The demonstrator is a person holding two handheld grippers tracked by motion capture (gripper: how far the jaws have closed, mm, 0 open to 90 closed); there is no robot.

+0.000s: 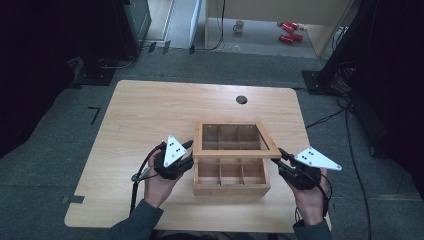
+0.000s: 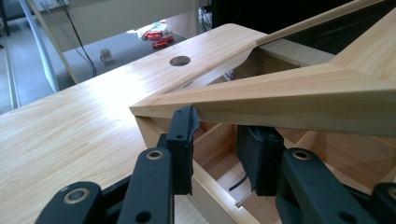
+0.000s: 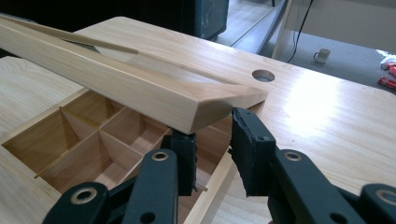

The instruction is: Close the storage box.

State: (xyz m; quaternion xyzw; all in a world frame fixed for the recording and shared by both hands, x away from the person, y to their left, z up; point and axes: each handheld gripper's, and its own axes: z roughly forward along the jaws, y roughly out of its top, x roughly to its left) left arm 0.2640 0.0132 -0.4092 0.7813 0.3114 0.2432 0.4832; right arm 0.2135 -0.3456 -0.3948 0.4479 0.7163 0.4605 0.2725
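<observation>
A light wooden box [image 1: 232, 189] with several inner compartments [image 3: 84, 135] stands on the table [image 1: 150, 110] near its front edge. Its windowed lid [image 1: 232, 152] is raised and tilts up off the box. My left gripper [image 1: 190, 150] is at the lid's front left corner. In the left gripper view its jaws [image 2: 224, 130] bracket the lid bar [image 2: 303, 102], the outer pad [image 2: 184, 135] against its lower edge. My right gripper [image 1: 280, 154] holds the front right corner. In the right gripper view it [image 3: 212, 135] clamps the lid's mitred corner [image 3: 140, 88].
A round cable hole [image 1: 241, 99] sits in the table behind the box. Bare tabletop lies to the left and behind. On the floor beyond are a mug [image 1: 239, 26], red objects [image 1: 290, 31] and cables [image 1: 350, 145] at the right.
</observation>
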